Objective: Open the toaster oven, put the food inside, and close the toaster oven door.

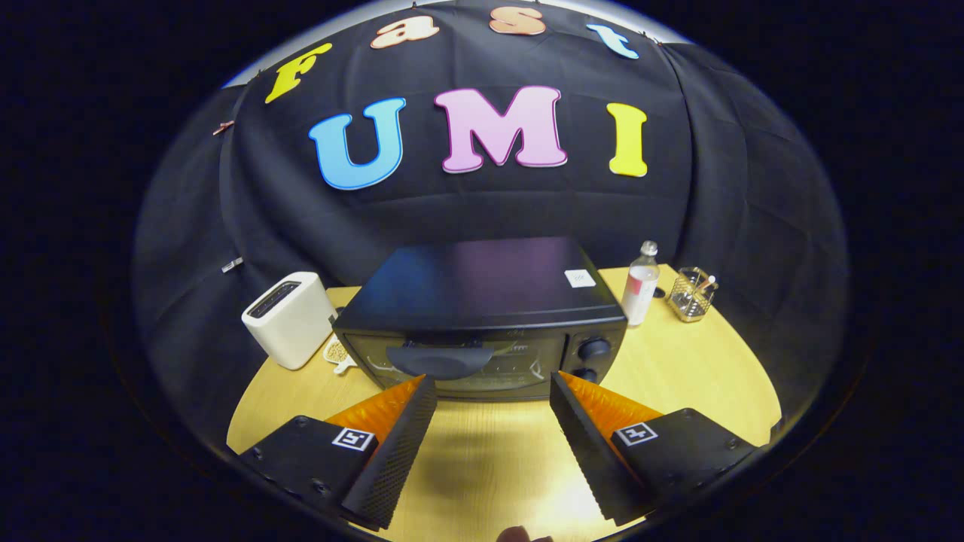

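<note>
Hovering tool [493,384] spread, empty | toaster oven [482,316] door shut, interior obscured

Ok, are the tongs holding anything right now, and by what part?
Nothing is held. The tongs are open, with bare table between the fingers, just short of the toaster oven.

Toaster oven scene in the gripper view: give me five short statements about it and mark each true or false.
1. The toaster oven door is shut. True.
2. The tool is shut on the door handle. False: its fingers stand open and apart, holding nothing, just short of the oven front.
3. A white toaster stands beside the oven. True.
4. The bottle lies on its side on the table. False: it stands upright next to the oven.
5. A wire basket stands beyond the bottle. True.
</note>
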Action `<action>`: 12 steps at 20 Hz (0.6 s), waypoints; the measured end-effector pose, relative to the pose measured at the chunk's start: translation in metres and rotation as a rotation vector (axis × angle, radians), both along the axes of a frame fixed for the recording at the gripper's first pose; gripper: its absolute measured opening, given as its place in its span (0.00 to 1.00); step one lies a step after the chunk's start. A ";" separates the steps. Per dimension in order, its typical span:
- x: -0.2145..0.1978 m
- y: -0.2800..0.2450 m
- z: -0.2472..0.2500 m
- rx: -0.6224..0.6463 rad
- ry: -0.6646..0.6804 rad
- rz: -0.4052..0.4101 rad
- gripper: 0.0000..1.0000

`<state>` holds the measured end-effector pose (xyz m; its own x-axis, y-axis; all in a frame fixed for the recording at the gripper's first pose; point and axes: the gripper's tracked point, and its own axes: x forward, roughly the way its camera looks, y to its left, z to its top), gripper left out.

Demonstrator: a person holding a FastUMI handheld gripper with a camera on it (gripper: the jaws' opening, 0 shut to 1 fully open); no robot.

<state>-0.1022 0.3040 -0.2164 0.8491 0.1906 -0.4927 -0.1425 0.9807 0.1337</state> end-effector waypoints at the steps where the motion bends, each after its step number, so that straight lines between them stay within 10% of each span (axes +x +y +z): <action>1: 0.000 -0.007 0.011 -0.004 -0.023 0.001 1.00; 12: 0.014 -0.094 0.151 0.027 -0.305 -0.085 0.99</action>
